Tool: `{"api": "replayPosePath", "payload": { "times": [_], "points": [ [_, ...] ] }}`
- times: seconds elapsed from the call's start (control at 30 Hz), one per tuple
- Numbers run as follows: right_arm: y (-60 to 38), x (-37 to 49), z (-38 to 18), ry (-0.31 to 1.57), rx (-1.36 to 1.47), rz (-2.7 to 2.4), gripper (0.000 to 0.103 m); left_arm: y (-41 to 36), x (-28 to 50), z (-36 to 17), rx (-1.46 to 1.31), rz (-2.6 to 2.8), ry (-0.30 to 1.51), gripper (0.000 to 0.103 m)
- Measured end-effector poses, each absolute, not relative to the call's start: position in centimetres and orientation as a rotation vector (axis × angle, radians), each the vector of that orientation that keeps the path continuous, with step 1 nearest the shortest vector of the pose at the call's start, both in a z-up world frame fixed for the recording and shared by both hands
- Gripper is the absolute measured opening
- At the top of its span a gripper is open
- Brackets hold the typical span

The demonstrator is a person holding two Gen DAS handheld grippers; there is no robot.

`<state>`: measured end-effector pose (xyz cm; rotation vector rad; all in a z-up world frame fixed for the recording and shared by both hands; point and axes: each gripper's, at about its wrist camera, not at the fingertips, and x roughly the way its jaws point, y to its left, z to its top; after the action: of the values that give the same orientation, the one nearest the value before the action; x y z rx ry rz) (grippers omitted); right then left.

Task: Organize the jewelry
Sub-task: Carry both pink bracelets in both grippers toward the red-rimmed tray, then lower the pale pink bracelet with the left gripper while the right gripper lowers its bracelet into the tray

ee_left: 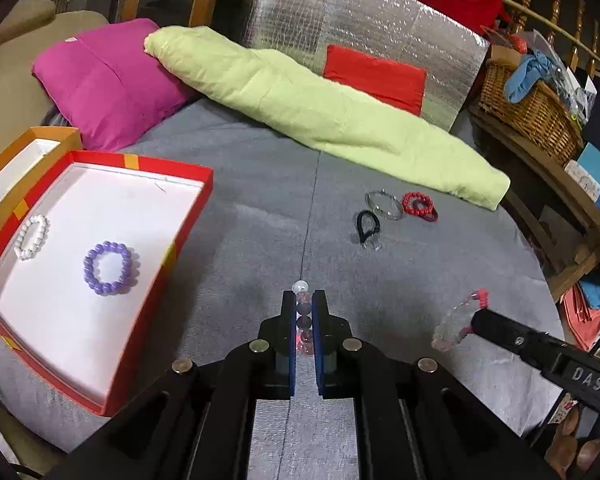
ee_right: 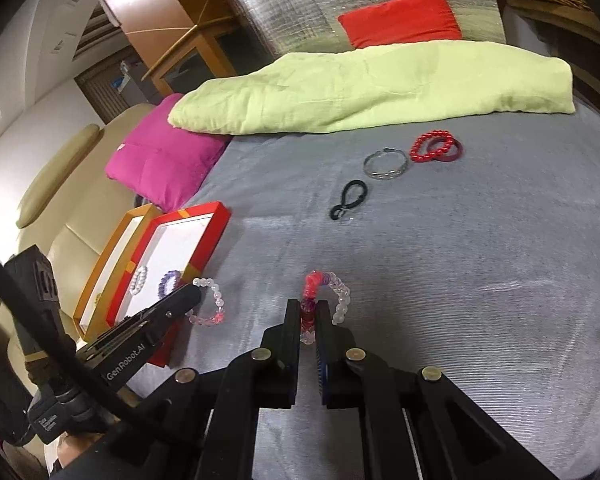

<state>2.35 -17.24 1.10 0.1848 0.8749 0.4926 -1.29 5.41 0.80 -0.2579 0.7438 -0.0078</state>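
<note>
My left gripper (ee_left: 303, 298) is shut on a bracelet of clear and pink beads (ee_left: 302, 287), held just above the grey bedcover. My right gripper (ee_right: 307, 306) is shut on a second clear-bead bracelet with a red-pink coiled part (ee_right: 342, 292), a little to the right. The red box (ee_left: 172, 248) at the left holds a white bead bracelet (ee_left: 31, 237) and a purple bead bracelet (ee_left: 109, 268). Further back on the cover lie a black hair tie (ee_left: 367, 226), a silver bangle (ee_left: 384, 204) and a red bead bracelet (ee_left: 418, 204).
A lime-green folded blanket (ee_left: 320, 108) and a magenta pillow (ee_left: 112, 80) lie across the back of the bed. An orange box lid (ee_left: 32, 140) sits behind the red box. A wicker basket (ee_left: 528, 108) stands on a wooden shelf at the right.
</note>
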Motion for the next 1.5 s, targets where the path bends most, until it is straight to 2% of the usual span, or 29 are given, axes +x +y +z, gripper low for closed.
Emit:
{"api": "replayPosePath", "payload": {
  "times": [0.57,0.87,1.07,1.23,1.5],
  "points": [
    [-13.0,2.3,1.4,0.882,0.119,0.556,0.008,8.7,-2.3,2.2,-0.310,0.050,0.695,0.008],
    [-8.9,3.0,2.5,0.864,0.083,0.621,0.008,13.2,-2.8,1.9,-0.344,0.199,0.684,0.008],
    [-5.5,3.5,3.7,0.841,0.058,0.674,0.008,18.0,-3.3,3.0,-0.387,0.361,0.595,0.008],
    [-2.0,4.3,4.7,0.824,0.031,0.724,0.008,22.2,-2.6,1.5,-0.458,0.418,0.616,0.008],
    [4.3,6.7,3.7,0.852,-0.009,0.794,0.008,23.8,-2.3,-0.4,-0.526,0.443,0.634,0.008]
  ]
}}
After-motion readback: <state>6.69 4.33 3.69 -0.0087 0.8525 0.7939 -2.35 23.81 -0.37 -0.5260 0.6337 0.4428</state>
